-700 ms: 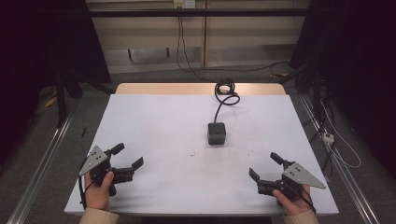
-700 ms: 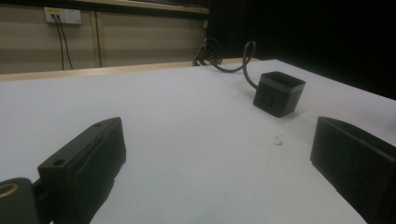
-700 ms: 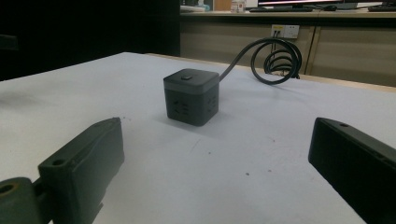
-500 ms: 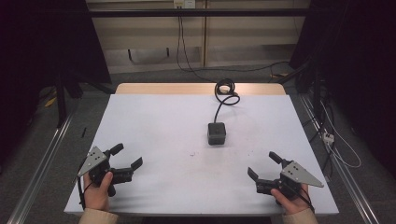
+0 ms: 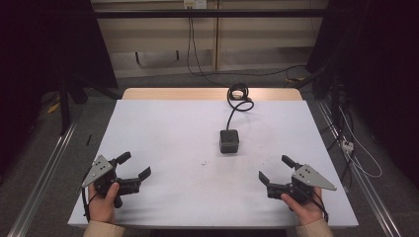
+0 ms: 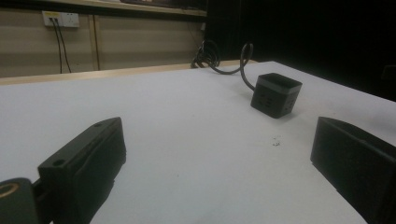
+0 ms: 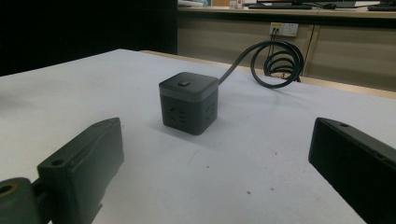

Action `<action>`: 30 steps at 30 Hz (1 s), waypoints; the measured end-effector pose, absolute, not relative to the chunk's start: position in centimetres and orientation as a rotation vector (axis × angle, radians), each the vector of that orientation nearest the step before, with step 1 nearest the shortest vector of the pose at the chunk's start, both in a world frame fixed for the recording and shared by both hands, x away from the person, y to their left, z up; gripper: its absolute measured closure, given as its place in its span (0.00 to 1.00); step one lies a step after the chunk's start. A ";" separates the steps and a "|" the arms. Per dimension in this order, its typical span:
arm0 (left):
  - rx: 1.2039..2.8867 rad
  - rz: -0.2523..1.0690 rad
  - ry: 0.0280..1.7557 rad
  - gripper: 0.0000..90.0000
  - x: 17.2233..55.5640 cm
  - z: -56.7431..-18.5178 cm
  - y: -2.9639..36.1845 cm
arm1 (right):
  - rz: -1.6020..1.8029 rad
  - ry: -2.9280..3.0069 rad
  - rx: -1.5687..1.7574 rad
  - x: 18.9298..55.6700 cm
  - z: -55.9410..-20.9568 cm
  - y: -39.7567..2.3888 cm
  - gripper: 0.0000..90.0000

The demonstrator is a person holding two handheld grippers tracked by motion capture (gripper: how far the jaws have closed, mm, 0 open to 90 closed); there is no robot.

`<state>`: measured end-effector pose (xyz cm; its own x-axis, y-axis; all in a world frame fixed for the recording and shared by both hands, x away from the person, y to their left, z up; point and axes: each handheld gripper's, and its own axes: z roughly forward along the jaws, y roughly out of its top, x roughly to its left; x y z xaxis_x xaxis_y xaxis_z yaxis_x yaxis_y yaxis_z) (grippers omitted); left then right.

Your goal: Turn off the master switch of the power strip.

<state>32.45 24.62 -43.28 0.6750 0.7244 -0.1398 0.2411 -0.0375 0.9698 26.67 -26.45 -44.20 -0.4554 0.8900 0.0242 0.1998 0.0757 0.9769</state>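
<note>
The right gripper [image 5: 273, 170], wide open and empty like the left gripper [image 5: 134, 166], is held nearer the black cube-shaped power socket [image 5: 229, 140], seated far-left of it mid-table.

Dark grey socket cube [image 5: 229, 141] with black cable [image 5: 237, 101] — on a white table [image 5: 168, 128].
</note>
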 end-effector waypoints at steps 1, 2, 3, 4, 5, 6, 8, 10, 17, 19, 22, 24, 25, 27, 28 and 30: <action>1.603 0.467 0.809 0.03 32.5 -43.3 24.6 | 1.420 1.736 1.085 26.7 -44.2 -26.5 0.03; 1.605 0.467 0.810 0.03 32.5 -43.3 24.6 | 1.422 1.738 1.088 27.0 -44.1 -26.4 0.03; 1.606 0.465 0.811 0.03 32.5 -43.3 24.5 | 1.423 1.743 1.084 27.1 -44.1 -26.3 0.03; 1.604 0.465 0.813 0.03 32.5 -43.3 24.5 | 1.417 1.747 1.079 27.2 -44.0 -26.3 0.03; 1.607 0.467 0.810 0.03 32.5 -43.3 24.5 | 1.408 1.751 1.082 27.4 -44.0 -26.2 0.04; 1.606 0.468 0.811 0.03 32.5 -43.3 24.5 | 1.406 1.751 1.082 27.5 -44.0 -26.1 0.04; 1.604 0.469 0.813 0.03 32.5 -43.3 24.6 | 1.397 1.756 1.081 27.7 -44.0 -26.0 0.04; 1.599 0.469 0.815 0.03 32.6 -43.3 24.6 | 1.397 1.755 1.087 28.0 -44.0 -25.9 0.04; 1.607 0.459 0.808 0.03 32.7 -43.3 24.3 | 1.381 1.764 1.084 28.9 -43.6 -25.4 0.05; 1.608 0.457 0.808 0.03 32.7 -43.4 24.3 | 1.385 1.763 1.086 29.1 -43.6 -25.2 0.05; 1.606 0.458 0.811 0.03 32.7 -43.4 24.4 | 1.384 1.768 1.090 29.5 -43.5 -25.0 0.05; 1.601 0.456 0.814 0.03 32.7 -43.4 24.4 | 1.383 1.769 1.086 29.7 -43.5 -24.8 0.05; 1.604 0.456 0.815 0.03 32.8 -43.4 24.4 | 1.385 1.774 1.085 29.8 -43.4 -24.8 0.05; 1.603 0.456 0.817 0.03 32.8 -43.4 24.4 | 1.380 1.779 1.082 30.0 -43.4 -24.6 0.05; 1.603 0.456 0.817 0.03 32.8 -43.4 24.4 | 1.380 1.781 1.082 30.1 -43.3 -24.5 0.05; 1.602 0.455 0.817 0.03 32.8 -43.4 24.4 | 1.376 1.786 1.076 30.3 -43.3 -24.3 0.05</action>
<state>32.77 24.40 -43.41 0.6746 0.7224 -0.1516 0.2514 -0.0317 0.9674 30.28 -24.33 -43.29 -0.4660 0.8848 -0.0023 0.2237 0.1203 0.9672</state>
